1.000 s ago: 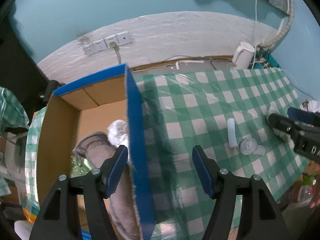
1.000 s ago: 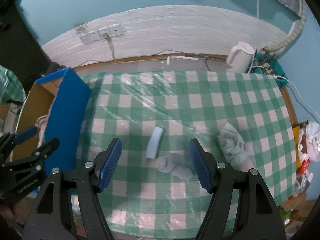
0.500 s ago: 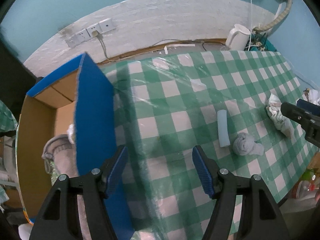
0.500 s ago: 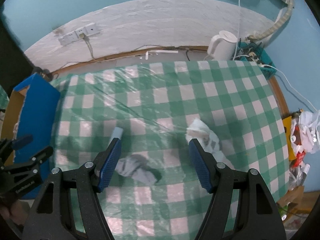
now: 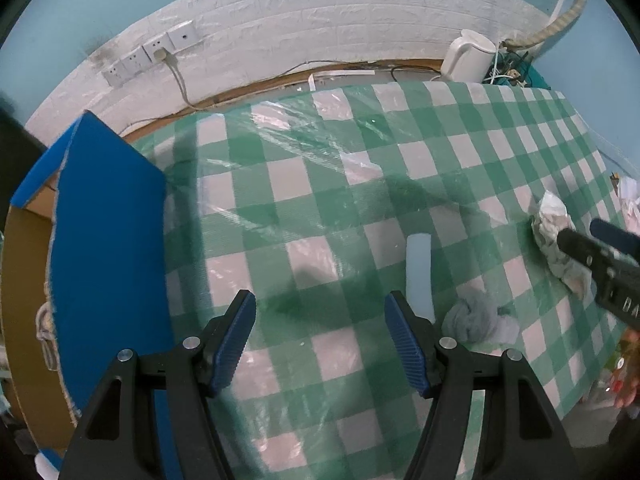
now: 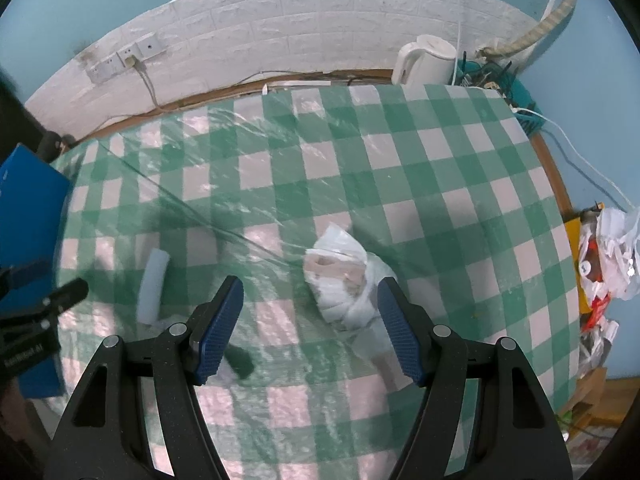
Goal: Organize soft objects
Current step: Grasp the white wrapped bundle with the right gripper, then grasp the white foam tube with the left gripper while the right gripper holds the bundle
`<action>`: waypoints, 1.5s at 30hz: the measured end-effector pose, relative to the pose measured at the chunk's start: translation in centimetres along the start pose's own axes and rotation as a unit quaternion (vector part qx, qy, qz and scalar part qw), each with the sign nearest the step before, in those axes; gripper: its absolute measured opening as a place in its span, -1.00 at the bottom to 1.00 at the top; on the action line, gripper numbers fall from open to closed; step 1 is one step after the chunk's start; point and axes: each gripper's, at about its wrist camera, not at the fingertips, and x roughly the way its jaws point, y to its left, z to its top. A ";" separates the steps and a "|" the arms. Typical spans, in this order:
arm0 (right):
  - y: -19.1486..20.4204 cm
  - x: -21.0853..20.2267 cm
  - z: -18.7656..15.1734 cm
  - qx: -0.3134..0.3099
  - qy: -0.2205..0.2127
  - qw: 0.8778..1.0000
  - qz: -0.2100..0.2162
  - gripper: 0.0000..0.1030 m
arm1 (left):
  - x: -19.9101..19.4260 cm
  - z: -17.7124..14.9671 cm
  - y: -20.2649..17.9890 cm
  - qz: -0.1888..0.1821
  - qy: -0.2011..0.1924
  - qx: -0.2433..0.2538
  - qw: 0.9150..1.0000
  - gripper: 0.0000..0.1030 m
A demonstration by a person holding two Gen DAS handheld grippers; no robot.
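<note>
Grippers, left (image 5: 320, 340) and right (image 6: 310, 324), both gape empty above checked tablecloth (image 5: 360, 200)

left gripper (image 5: 320, 340): black plastic frame, two angled arms with triangular cut-outs, silver screw heads at the pivots. fingers (image 5: 236, 340) faced with blue ribbed pads, ridges running crosswise

right gripper (image 6: 310, 326): same build, black frame, silver screws, fingers (image 6: 218, 326) with blue pads in a fine cross-hatched texture. seen from the left wrist view its black body carries white lettering, partly cut off, unreadable

left gripper body in the right wrist view also has small white print, blurred
</note>
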 end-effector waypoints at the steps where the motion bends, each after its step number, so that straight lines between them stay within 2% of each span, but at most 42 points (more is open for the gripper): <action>1: -0.2 0.2 0.0 -0.003 0.001 1.000 -0.001 0.36 | 0.2 0.1 -0.1 -0.003 0.002 -0.003 1.000 0.33; 11: -2.0 1.8 0.1 -0.022 0.011 0.999 -0.020 0.36 | 1.9 1.2 -1.9 -0.017 0.012 0.002 1.000 0.33; 18: -2.3 3.7 0.2 -0.031 0.024 0.999 -0.022 0.36 | 3.5 1.8 -2.2 -0.032 0.029 -0.020 0.999 0.33; 25: -2.7 4.7 0.0 -0.018 0.030 0.999 -0.013 0.36 | 4.7 1.5 -2.5 -0.025 0.033 -0.007 0.999 0.33; 29: -2.2 5.2 0.0 -0.022 0.039 0.999 -0.010 0.22 | 4.8 1.7 -2.5 -0.032 0.035 -0.016 0.999 0.33; 36: -0.6 4.9 -0.4 -0.045 0.042 0.998 -0.013 0.01 | 4.7 1.6 -3.9 -0.030 0.024 0.006 0.999 0.33; 45: 0.1 3.8 -1.0 -0.023 0.036 0.999 -0.003 -0.03 | 4.6 1.6 -4.4 -0.041 0.022 0.006 0.999 0.33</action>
